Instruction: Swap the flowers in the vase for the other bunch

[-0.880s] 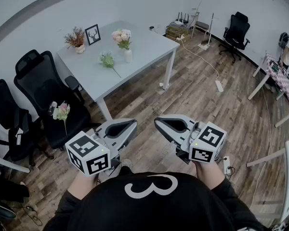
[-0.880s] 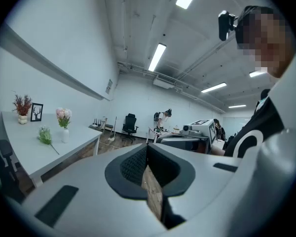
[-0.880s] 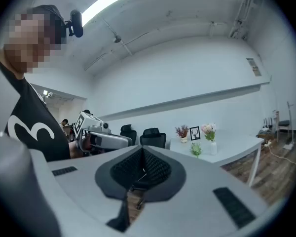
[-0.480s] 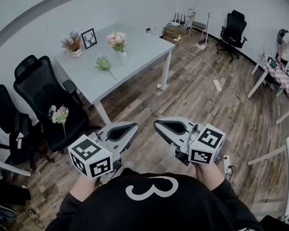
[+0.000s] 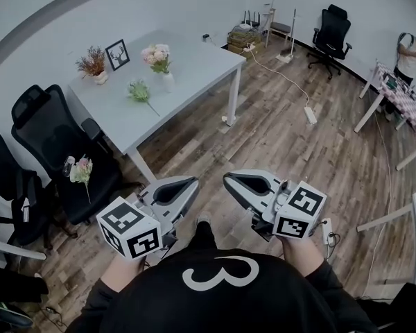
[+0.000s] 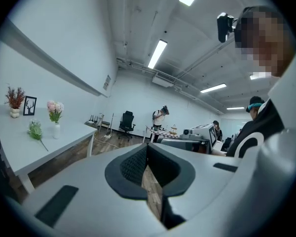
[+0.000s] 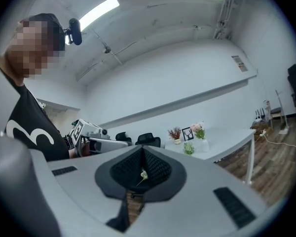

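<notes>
The left gripper (image 5: 188, 183) has its jaws pressed together with nothing between them; its own view shows the dark pads meeting in a line over bare floorboards. The right gripper (image 5: 229, 180) is likewise closed and empty. In the right gripper view a small pale flower shows in the notch between its pads, but that is the far-off bunch on the chair, not something held. Both grippers are held side by side in front of the person's dark shirt, tips near each other but apart, over the wooden floor (image 5: 277, 137).

Well apart from them, up and to the left in the head view, stands a pale grey surface (image 5: 201, 57). On it a white vase (image 5: 167, 82) stands upright with pink flowers (image 5: 155, 53) in it. Just beside the vase a green bunch (image 5: 139, 91) lies flat on the surface, its stem trailing towards the near edge. Farther back are a small potted dried plant (image 5: 92, 64) and a framed deer picture (image 5: 117, 54).

Left of the surface is a black office chair (image 5: 52, 127), and a second pink bunch (image 5: 80, 171) lies on its seat. Across the room stands another black chair (image 5: 331, 29), and a person (image 5: 406, 53) stands at the far right edge.
</notes>
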